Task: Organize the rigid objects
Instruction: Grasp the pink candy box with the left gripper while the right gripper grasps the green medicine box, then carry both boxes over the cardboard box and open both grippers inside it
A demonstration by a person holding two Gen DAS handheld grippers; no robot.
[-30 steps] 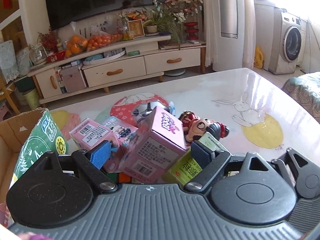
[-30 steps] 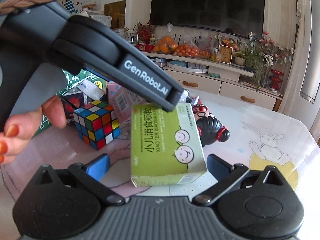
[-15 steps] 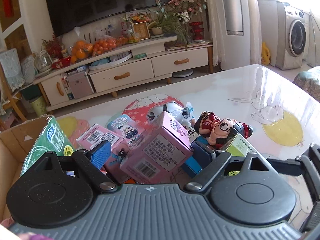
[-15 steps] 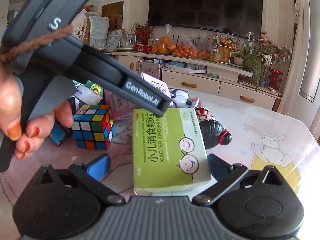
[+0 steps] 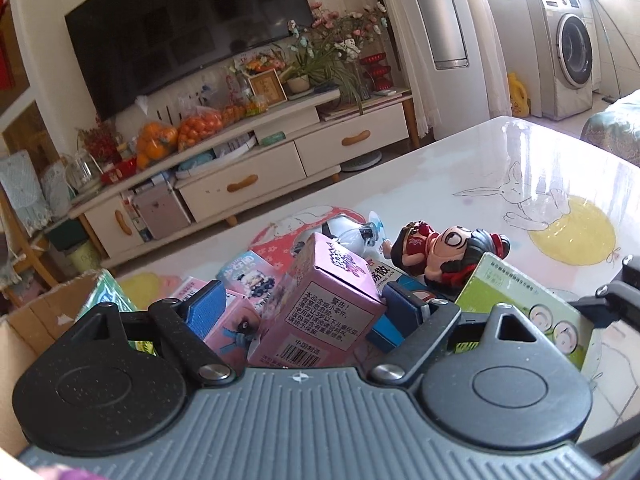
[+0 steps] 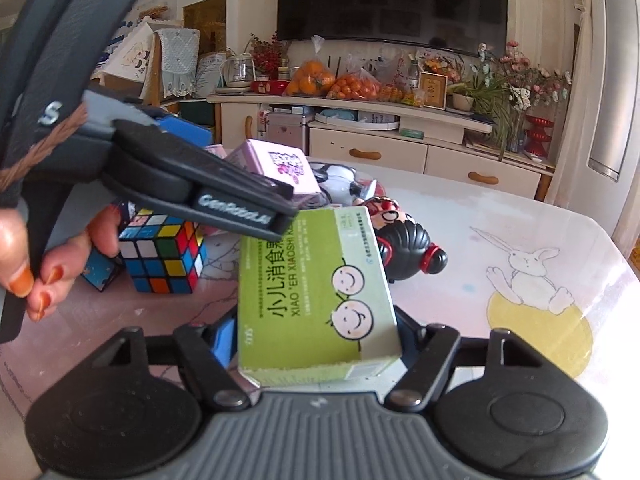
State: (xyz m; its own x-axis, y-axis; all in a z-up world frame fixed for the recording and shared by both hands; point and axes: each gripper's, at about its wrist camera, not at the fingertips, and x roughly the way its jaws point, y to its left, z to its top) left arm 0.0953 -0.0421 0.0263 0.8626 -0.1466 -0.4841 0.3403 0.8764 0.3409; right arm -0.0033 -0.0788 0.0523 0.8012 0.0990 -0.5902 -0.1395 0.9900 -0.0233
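My left gripper (image 5: 308, 300) is shut on a pink box (image 5: 320, 304) and holds it tilted above the pile of boxes. The same pink box (image 6: 276, 168) shows in the right wrist view behind the left gripper's body. My right gripper (image 6: 316, 328) is shut on a green medicine box (image 6: 316, 292) with smiling faces, low over the table. That green box (image 5: 520, 308) also shows at the right of the left wrist view.
A Rubik's cube (image 6: 162, 254), a doll with black hair (image 6: 408, 252), and other small boxes (image 5: 248, 280) lie on the table (image 6: 520, 240). A cardboard box (image 5: 36, 320) with a green carton (image 5: 108, 296) stands at the left.
The left gripper has lifted the pink box higher and turned right. The right gripper has closed on the green box and raised its near end slightly.
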